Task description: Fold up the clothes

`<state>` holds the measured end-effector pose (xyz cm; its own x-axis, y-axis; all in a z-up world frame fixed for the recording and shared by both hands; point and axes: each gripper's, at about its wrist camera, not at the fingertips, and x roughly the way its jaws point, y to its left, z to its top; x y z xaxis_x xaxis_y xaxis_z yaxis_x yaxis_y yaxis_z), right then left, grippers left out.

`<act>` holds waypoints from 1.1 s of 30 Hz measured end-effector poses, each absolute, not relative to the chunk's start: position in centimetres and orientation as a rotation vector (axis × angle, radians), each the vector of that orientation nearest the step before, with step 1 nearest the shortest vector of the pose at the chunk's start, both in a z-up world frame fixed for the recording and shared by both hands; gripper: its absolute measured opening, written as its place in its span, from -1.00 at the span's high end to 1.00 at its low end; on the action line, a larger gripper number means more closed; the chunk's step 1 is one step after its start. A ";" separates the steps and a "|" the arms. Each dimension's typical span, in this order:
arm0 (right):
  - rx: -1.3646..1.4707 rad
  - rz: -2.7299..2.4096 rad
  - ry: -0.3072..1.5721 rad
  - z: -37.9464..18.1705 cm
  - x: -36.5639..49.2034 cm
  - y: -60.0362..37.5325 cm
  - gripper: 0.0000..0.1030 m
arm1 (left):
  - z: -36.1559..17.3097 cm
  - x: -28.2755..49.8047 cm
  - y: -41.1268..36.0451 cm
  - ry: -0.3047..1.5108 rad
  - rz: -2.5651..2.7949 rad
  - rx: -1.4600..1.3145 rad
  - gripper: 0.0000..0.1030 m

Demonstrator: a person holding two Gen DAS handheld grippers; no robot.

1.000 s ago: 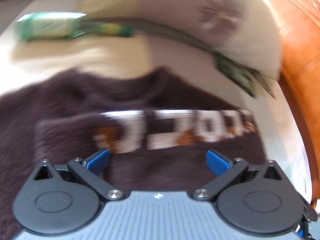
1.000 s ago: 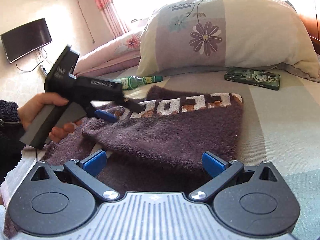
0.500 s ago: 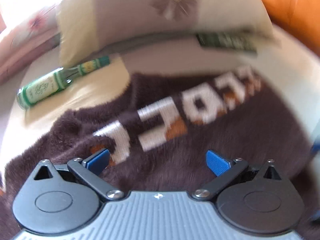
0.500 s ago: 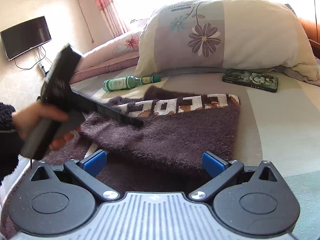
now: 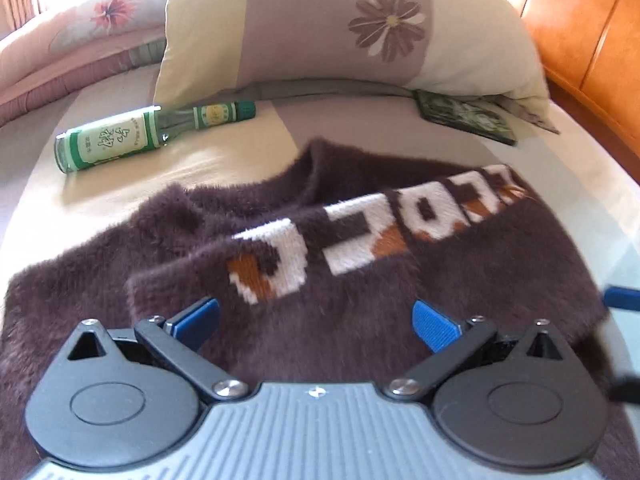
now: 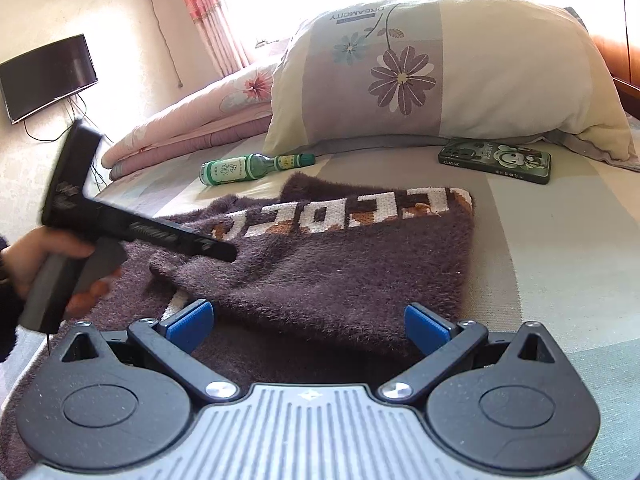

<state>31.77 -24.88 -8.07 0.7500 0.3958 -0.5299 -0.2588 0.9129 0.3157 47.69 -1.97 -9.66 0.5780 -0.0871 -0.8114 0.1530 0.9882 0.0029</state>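
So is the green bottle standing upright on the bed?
No, the green bottle lies on its side beyond the sweater.

Home bedroom, floral pillow [image 6: 440,76] on a bed [image 6: 560,264], curtains [image 6: 204,8], wall television [image 6: 46,76] (dark)

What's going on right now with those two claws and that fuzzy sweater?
Left claw open, empty, above sweater. Right claw open, empty, at near edge. Sweater part-folded on bed. Bottle and phone beyond it, not touching.
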 end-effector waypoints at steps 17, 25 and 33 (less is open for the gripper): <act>0.225 0.373 0.623 -8.0 31.8 -24.6 -1.00 | -6.9 42.2 1.4 0.903 -0.164 -0.106 -0.99; 0.227 0.380 0.611 -7.7 31.6 -24.4 -1.00 | -8.9 44.1 0.4 0.987 -0.146 -0.156 -0.99; 0.194 0.406 0.632 -7.5 31.5 -23.3 -1.00 | -5.3 40.0 -0.1 0.950 -0.088 -0.141 -0.99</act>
